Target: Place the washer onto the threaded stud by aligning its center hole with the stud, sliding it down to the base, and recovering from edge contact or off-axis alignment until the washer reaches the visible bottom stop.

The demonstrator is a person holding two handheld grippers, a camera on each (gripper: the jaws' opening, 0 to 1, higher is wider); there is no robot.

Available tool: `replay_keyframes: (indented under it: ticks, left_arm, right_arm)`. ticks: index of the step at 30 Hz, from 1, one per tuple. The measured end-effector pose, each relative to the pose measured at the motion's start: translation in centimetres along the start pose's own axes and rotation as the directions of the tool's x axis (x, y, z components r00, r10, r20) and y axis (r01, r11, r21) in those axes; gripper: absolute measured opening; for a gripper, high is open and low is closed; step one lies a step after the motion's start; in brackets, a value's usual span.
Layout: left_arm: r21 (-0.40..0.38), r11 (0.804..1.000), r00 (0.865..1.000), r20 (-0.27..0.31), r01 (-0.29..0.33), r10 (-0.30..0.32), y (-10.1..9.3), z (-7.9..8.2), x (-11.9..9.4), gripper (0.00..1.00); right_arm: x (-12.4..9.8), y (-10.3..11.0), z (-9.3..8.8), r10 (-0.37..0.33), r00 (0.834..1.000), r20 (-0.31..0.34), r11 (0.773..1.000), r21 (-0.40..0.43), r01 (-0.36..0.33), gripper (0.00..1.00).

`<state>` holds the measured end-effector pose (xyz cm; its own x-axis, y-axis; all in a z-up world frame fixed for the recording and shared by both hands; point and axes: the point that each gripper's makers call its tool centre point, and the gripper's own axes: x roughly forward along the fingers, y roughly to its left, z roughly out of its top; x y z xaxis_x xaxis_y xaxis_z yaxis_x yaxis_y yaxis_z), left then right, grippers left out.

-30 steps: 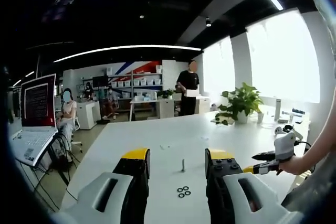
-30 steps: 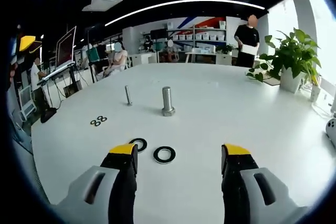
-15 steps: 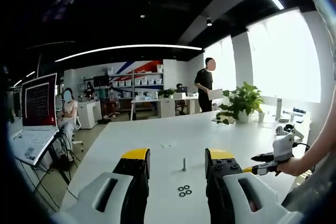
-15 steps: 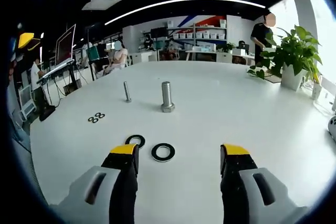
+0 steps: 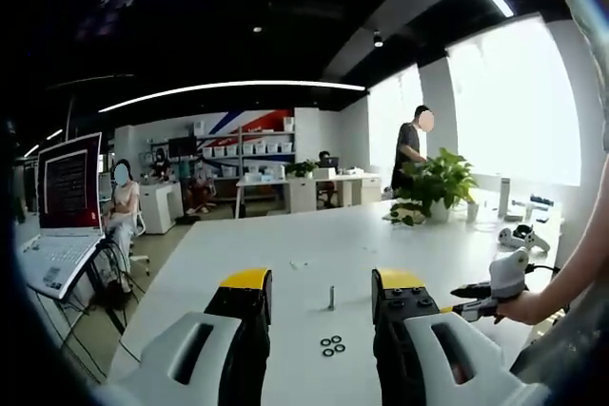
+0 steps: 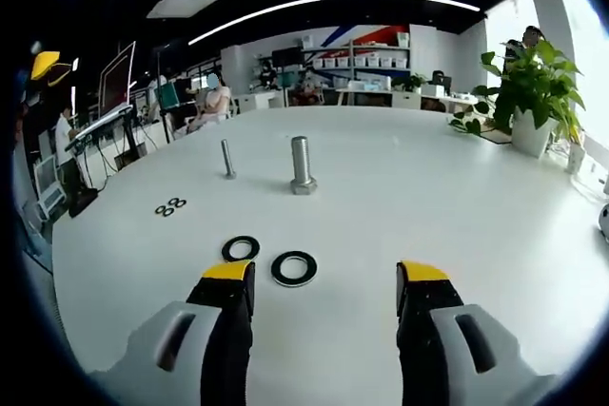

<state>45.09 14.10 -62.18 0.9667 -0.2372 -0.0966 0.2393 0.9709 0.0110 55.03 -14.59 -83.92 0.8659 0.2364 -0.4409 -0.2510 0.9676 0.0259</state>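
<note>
While both tools point(image 5: 314, 294) point(image 6: 324, 284) gape empty | right view: large washers point(image 6: 293, 268), thick stud point(image 6: 303, 165) | left view: laptop point(image 5: 59, 221)

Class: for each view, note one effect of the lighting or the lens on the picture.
Left gripper view: the windows are blown out white, the ceiling dark. Right gripper view: the fisheye bends the table edge, and the washers stay sharp on its evenly lit top.

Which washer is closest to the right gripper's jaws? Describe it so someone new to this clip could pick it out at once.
On the white table, find the thick upright bolt near the middle. In front of it, just ahead of the right gripper, lie two large black washers side by side; the nearest washer is the right-hand one, lying flat between the open jaws. It is far bigger than the small washers off to the left.
</note>
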Motion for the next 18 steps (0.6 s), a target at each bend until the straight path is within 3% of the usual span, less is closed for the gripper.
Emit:
replay_keyframes:
  ticks: [18]
  left_arm:
    - [-0.004, 1.0, 1.0, -0.005, -0.004, 0.004, 0.29, -0.61, 0.4, 0.4]
  right_arm:
    - [0.73, 0.23, -0.67, 0.01, 1.0, 0.003, 1.0, -0.007, -0.01, 0.6]
